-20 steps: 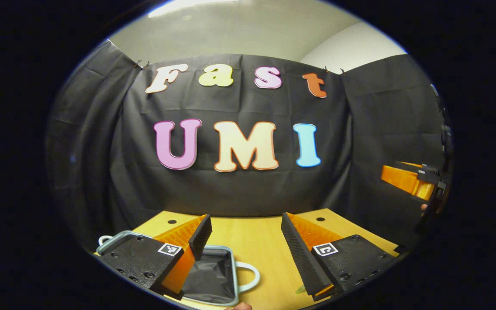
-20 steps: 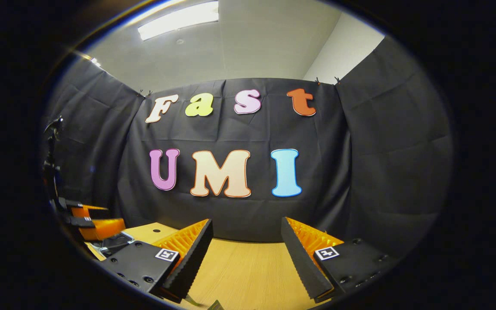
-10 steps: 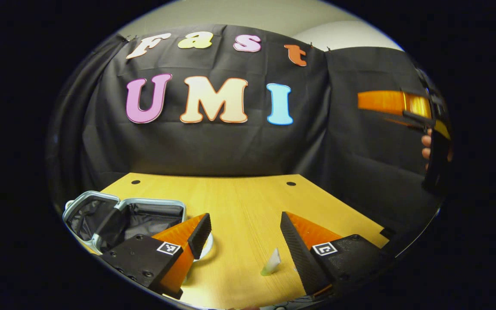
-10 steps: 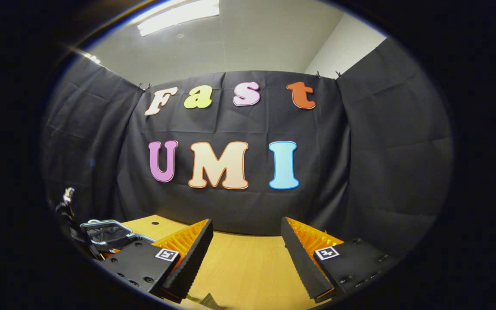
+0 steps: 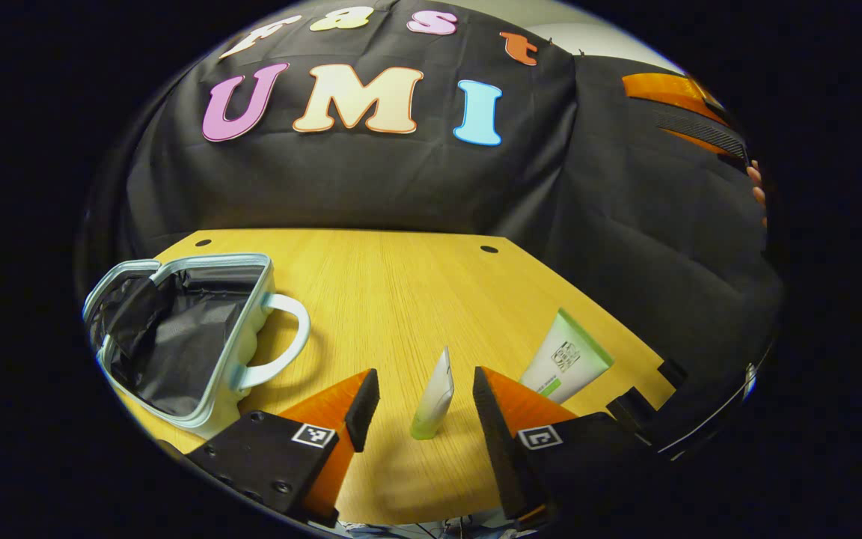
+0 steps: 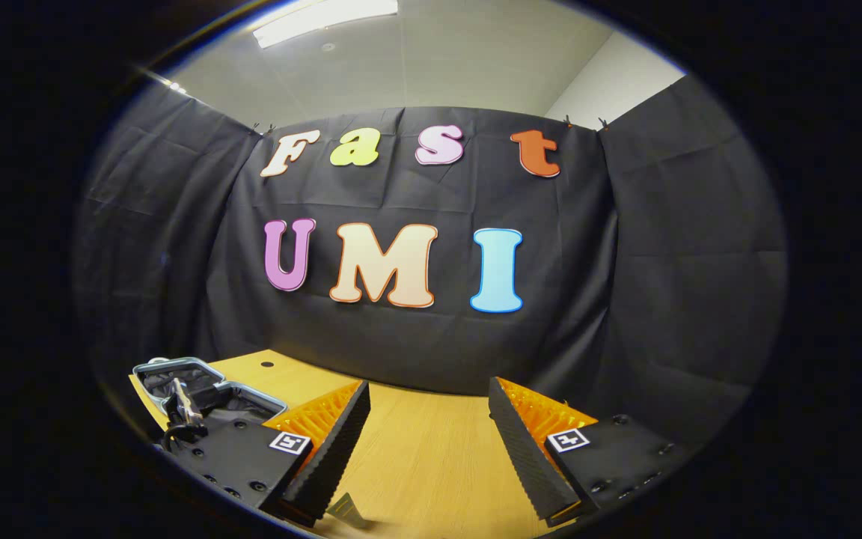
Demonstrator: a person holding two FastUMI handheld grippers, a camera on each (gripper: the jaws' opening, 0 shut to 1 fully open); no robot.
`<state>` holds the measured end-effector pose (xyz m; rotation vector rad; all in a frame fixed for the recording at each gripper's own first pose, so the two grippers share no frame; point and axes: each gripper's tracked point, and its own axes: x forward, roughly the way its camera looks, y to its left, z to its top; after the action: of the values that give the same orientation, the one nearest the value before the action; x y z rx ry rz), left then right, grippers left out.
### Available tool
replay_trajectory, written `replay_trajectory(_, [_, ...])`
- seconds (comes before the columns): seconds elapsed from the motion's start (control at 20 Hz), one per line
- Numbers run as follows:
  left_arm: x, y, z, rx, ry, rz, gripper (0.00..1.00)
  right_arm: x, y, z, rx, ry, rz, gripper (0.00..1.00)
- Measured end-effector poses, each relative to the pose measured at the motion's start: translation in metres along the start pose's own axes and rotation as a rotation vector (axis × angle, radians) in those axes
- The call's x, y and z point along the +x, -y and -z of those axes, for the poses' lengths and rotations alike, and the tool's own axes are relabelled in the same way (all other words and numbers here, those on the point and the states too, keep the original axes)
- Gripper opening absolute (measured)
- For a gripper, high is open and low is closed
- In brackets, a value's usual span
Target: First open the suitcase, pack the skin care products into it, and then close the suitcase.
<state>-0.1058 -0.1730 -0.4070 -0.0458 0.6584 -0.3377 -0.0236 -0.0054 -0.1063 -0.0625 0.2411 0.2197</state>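
A: How is the left gripper (image 5: 420,404) posed?

B: Tilted down toward the wooden surface (image 5: 401,284), jaws spread wide with nothing between them touching. A small white tube (image 5: 435,393) with a green cap stands on its cap in the gap between the fingers, apart from both.

A: And the other skin care item?

B: A larger white-and-green tube (image 5: 569,359) lies flat just right of the left gripper's right finger, near the surface's right edge.

A: Where is the suitcase?

B: The suitcase (image 5: 176,329) sits open at the left end of the surface, close to the left edge, dark lining exposed, its pale handle (image 5: 285,340) pointing toward the middle. In the right gripper view its rim (image 6: 176,367) shows at the lower left.

A: The right gripper?

B: The right gripper (image 6: 427,434) is held level and higher, facing the cloth wall, jaws parted and empty. In the left gripper view it appears at the upper right (image 5: 682,112), with fingers of the hand (image 5: 756,183) holding it at the edge.

A: Room to move?

B: Bare wood stretches from the suitcase handle across to the back edge, where two small holes (image 5: 488,248) sit near the corners.
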Motion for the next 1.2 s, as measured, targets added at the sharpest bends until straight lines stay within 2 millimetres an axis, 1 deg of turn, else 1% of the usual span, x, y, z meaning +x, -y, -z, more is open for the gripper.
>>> replay_trajectory(0.05, [0.005,0.002,0.006,-0.008,-0.013,0.005,0.66,-0.001,-0.006,0.004,0.007,-0.010,-0.021,0.99])
replay_trajectory(0.1, [0.009,0.002,0.010,-0.016,-0.028,0.005,0.63,-0.002,-0.011,0.008,0.016,-0.019,-0.043,0.99])
replay_trajectory(0.15, [0.012,0.002,0.015,-0.027,-0.041,0.012,0.55,-0.003,-0.016,0.012,0.023,-0.027,-0.065,0.99])
replay_trajectory(0.2, [0.015,0.003,0.019,-0.037,-0.057,0.018,0.52,-0.004,-0.020,0.016,0.025,-0.033,-0.083,0.99])
replay_trajectory(0.25, [0.019,-0.004,0.021,-0.049,-0.062,0.001,0.35,-0.007,-0.025,0.022,0.028,-0.039,-0.107,1.00])
replay_trajectory(0.3, [0.024,-0.008,0.018,-0.065,-0.057,-0.015,0.29,-0.010,-0.034,0.027,0.044,-0.032,-0.138,0.99])
replay_trajectory(0.35, [0.021,-0.010,0.017,-0.087,-0.064,-0.004,0.19,-0.013,-0.045,0.033,0.065,-0.027,-0.173,0.99])
replay_trajectory(0.4, [0.024,-0.014,0.017,-0.106,-0.083,-0.013,0.16,-0.015,-0.056,0.047,0.081,-0.032,-0.201,1.00])
replay_trajectory(0.45, [0.021,-0.017,0.014,-0.120,-0.086,-0.019,0.14,-0.016,-0.062,0.060,0.081,-0.044,-0.210,0.98])
replay_trajectory(0.5, [0.018,-0.019,0.009,-0.126,-0.091,-0.024,0.13,-0.015,-0.066,0.077,0.070,-0.056,-0.214,0.99])
replay_trajectory(0.65, [0.004,-0.026,-0.016,-0.126,-0.076,-0.033,0.11,-0.014,-0.085,0.129,0.032,-0.135,-0.248,0.99])
replay_trajectory(0.7, [-0.002,-0.028,-0.024,-0.130,-0.069,-0.036,0.12,-0.014,-0.091,0.144,0.029,-0.158,-0.259,0.99])
replay_trajectory(0.8, [-0.016,-0.037,-0.041,-0.127,-0.053,-0.060,0.12,-0.015,-0.092,0.171,0.030,-0.199,-0.249,0.99])
replay_trajectory(0.85, [-0.024,-0.043,-0.051,-0.123,-0.042,-0.072,0.11,-0.014,-0.095,0.189,0.034,-0.226,-0.244,0.99])
replay_trajectory(0.95, [-0.039,-0.048,-0.062,-0.125,-0.030,-0.085,0.12,-0.013,-0.099,0.221,0.031,-0.277,-0.238,0.99])
replay_trajectory(1.1, [-0.062,-0.064,-0.064,-0.118,-0.049,-0.130,0.12,-0.011,-0.102,0.268,0.048,-0.369,-0.228,0.99])
replay_trajectory(1.15, [-0.067,-0.068,-0.065,-0.123,-0.050,-0.139,0.11,-0.011,-0.103,0.281,0.062,-0.396,-0.226,1.00])
replay_trajectory(1.2, [-0.073,-0.071,-0.066,-0.134,-0.049,-0.148,0.11,-0.011,-0.103,0.289,0.076,-0.416,-0.226,0.99])
